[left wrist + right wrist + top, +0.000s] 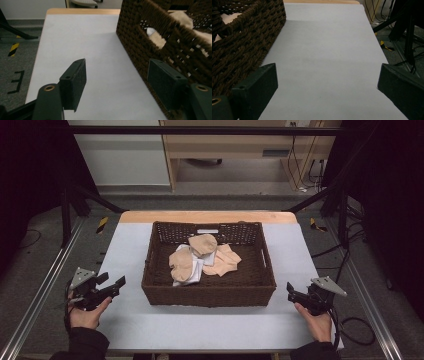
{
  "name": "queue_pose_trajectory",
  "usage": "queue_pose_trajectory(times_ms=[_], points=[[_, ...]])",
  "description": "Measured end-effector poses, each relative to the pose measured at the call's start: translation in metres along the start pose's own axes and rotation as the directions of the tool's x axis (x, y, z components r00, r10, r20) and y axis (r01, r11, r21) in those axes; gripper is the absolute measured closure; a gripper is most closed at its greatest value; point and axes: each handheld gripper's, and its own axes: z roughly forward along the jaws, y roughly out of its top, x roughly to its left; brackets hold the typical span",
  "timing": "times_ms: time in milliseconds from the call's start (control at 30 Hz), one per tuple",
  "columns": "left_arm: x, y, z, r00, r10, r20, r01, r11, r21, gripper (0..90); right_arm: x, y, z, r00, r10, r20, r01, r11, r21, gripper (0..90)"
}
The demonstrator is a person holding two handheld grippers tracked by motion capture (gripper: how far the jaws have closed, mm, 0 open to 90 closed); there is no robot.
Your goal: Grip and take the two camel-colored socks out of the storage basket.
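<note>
A dark brown woven basket (209, 292) stands in the middle of the white table (210, 325). Inside it lie beige socks (202, 245) and a white cloth (192, 272) in a loose heap. My left gripper (112, 282) rests on the table left of the basket, jaws wide apart and empty; in the left gripper view (117, 82) the basket's wall (160, 42) sits just beside the right jaw. My right gripper (291, 292) is held right of the basket, open and empty. In the right gripper view (327, 85) the basket (244, 42) is at the left.
A wooden strip (207, 216) edges the table's far side. Black frame bars (95, 197) and metal rails (40, 290) flank the table, with cables (350, 250) on the floor at the right. Bare tabletop lies in front of the basket and at both its sides.
</note>
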Motion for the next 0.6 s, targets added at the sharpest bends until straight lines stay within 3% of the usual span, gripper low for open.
queue_pose_trajectory(times_ms=[167, 300, 600], points=[[-0.01, 0.016, -0.006, 0.9992, -0.011, 0.038, 0.013, 0.9991, -0.041, 34.1, 0.001, 0.0, -0.002, 0.9999, 0.004, -0.011, -0.004, 1.0, 0.003, 3.1], [-0.018, 0.03, -0.01, 0.9978, 0.044, 0.049, -0.041, 0.997, -0.066, 32.3, 0.001, 0.0, -0.003, 1.0, -0.006, -0.005, 0.006, 1.0, 0.002, 3.0], [-0.044, 0.059, -0.008, 0.9931, 0.082, 0.083, -0.073, 0.9913, -0.11, 31.4, 0.003, 0.0, -0.003, 0.9997, -0.008, -0.022, 0.008, 1.0, 0.012, 3.2]])
